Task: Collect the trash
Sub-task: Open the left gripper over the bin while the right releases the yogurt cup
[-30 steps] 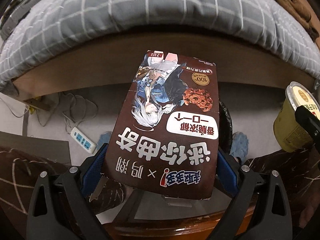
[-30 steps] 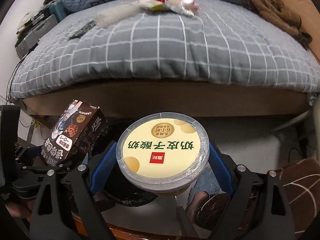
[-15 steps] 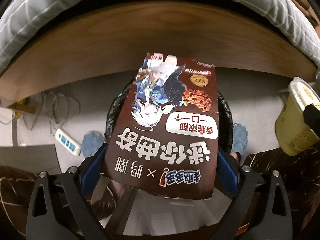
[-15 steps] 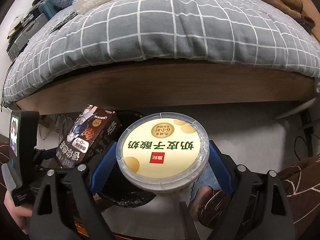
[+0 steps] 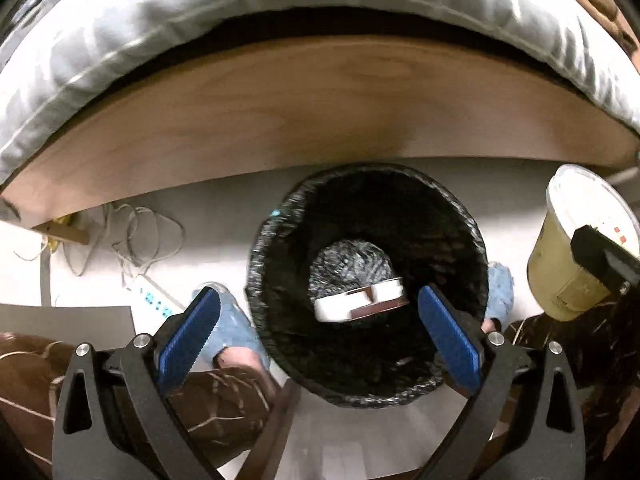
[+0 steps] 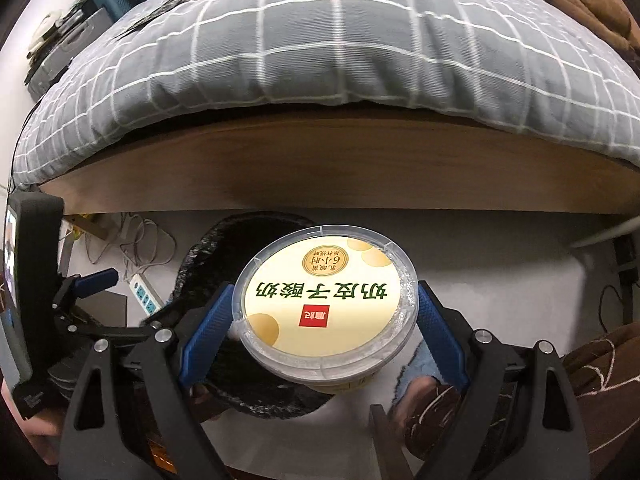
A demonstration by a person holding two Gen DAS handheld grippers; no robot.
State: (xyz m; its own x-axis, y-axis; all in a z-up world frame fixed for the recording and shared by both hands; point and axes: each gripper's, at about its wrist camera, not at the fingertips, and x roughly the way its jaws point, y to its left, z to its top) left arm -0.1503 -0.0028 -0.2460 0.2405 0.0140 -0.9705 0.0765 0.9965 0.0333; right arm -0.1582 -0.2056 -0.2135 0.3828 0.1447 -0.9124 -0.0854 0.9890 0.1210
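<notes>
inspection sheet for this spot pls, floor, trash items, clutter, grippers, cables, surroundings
surface: pale floor, bare around the bin.
job's things: black-lined trash bin under the left gripper, a box inside it; yogurt cup, lid on, not yet over the bin's middle.
clutter: dark flat board at the left.
grippers: left gripper open and empty above the bin; right gripper shut on the yogurt cup.
cables: white power strip with loose cords on the floor left of the bin.
surroundings: bed with wooden side board and grey checked duvet; person's slippered feet beside the bin.
</notes>
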